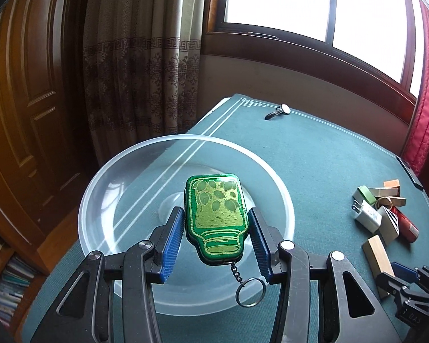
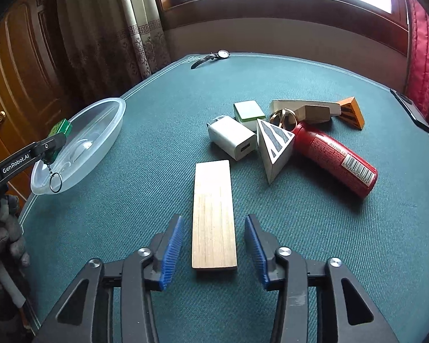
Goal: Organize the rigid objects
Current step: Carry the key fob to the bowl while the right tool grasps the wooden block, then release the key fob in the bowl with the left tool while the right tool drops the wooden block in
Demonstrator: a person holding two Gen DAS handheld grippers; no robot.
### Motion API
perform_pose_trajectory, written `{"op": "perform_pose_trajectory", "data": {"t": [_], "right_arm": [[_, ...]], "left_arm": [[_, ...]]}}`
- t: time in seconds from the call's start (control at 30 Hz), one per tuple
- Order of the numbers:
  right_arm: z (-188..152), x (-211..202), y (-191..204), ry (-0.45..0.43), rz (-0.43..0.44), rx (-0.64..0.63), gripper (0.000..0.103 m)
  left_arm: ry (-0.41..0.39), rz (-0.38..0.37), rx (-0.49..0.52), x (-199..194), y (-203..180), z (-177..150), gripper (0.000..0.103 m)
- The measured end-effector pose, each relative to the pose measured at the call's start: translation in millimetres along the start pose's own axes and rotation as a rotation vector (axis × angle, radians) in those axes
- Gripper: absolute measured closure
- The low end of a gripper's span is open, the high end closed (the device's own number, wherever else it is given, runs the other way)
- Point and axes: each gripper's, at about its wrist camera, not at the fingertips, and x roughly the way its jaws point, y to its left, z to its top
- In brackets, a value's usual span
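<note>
A green and gold keychain tag [image 1: 214,208] hangs over a clear plastic bowl [image 1: 100,177], with my left gripper [image 1: 216,214] shut on its sides. Its chain and ring [image 1: 250,291] dangle below. From the right wrist view the tag [image 2: 60,128] is lifted above the bowl [image 2: 111,131], at the table's left edge. My right gripper [image 2: 214,220] is open and straddles the near end of a flat wooden block [image 2: 213,200] lying on the green cloth, with a gap on each side.
A pile lies beyond the block: white charger [image 2: 231,141], green-white cube [image 2: 248,111], striped triangular block [image 2: 274,148], red can [image 2: 334,157], wooden pieces [image 2: 309,111], orange wedge [image 2: 353,111]. A wristwatch [image 2: 214,55] rests at the far edge.
</note>
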Motion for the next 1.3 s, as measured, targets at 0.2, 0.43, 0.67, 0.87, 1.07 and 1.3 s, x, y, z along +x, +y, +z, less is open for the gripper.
{"op": "perform_pose_trajectory", "data": {"t": [0.2,0.43,0.67,0.87,1.07,1.3], "right_arm": [[5.5,4.0,3.0,-0.011,-0.016,-0.007,0.047],[7.1,14.8,9.7,-0.006,-0.053,-0.035,0.047],[6.3,16.2,20.9,-0.009,-0.094,-0.082,0.071],[16.7,12.7,25.3,0.001,0.004,-0.037,0.072],[39.9,3.2,48.1,-0.033,0.08,-0.047,0.072],[69.5,2.7,91.6,-0.045,0.156,-0.085,0.072]], "left_arm": [[-0.028,0.063,-0.038,-1.0,18.0,3.5,0.032],[-0.015,0.07,-0.053,1.5,26.4,4.7,0.031],[-0.022,0.085,-0.086,-1.0,43.5,9.0,0.027],[-0.021,0.092,-0.109,-2.2,52.8,10.8,0.027],[-0.027,0.093,-0.11,-4.3,54.1,12.7,0.027],[-0.036,0.094,-0.116,-6.0,56.5,15.8,0.027]]}}
